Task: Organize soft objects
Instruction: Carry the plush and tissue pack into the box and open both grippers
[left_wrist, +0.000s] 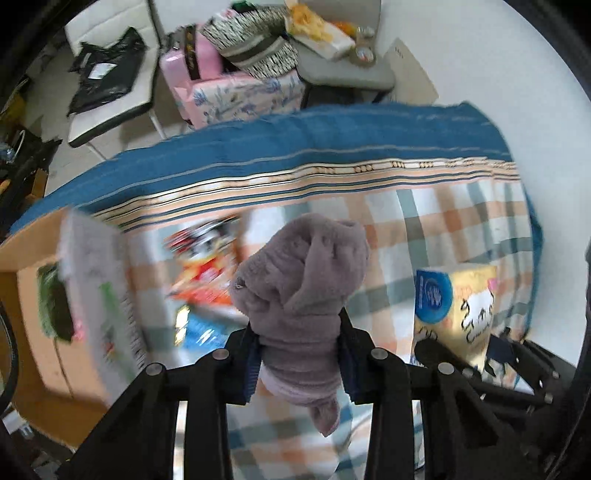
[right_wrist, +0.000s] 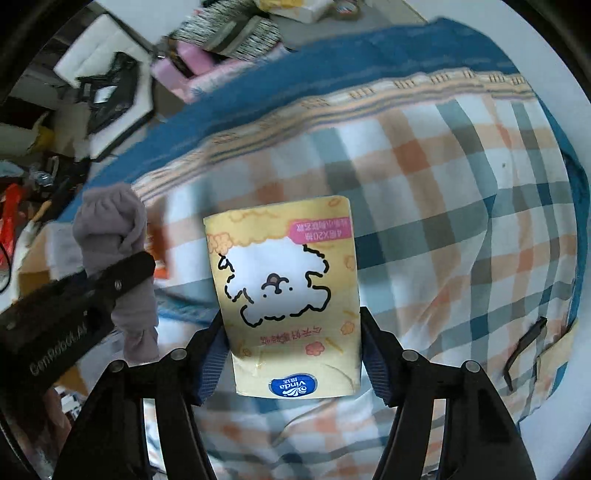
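Left gripper (left_wrist: 299, 354) pinching a grey fuzzy sock (left_wrist: 301, 280), jaws closed down to the width of its squeezed middle. Sock's long axis running roughly 6 to 12 o'clock in the left wrist view, bunched fat end sticking up toward 12, thin tail dangling past the jaws toward 6. Being held up above the checkered bedsheet (left_wrist: 424, 221), not resting on it.

Right gripper (right_wrist: 291, 339) clamping a yellow tissue pack (right_wrist: 284, 291), jaws spread fairly wide, one pad on each long side near the lower end. Pack's long axis also lying 6 to 12 o'clock in the right wrist view, printed upside down: blue Vinda logo at the 6 o'clock end, pink label at the 12 end, cartoon fluffy dog in between. Can't tell whether the pack is lifted or just touching the sheet.

Same sock showing at 9 o'clock in the right wrist view, gripped by the other tool. Same tissue pack sitting at 3 to 4 o'clock in the left view.

Cardboard box (left_wrist: 33, 302) at 8 to 9 o'clock in the left view, with a blurry colourful package (left_wrist: 207, 266) just beside it toward the sock.
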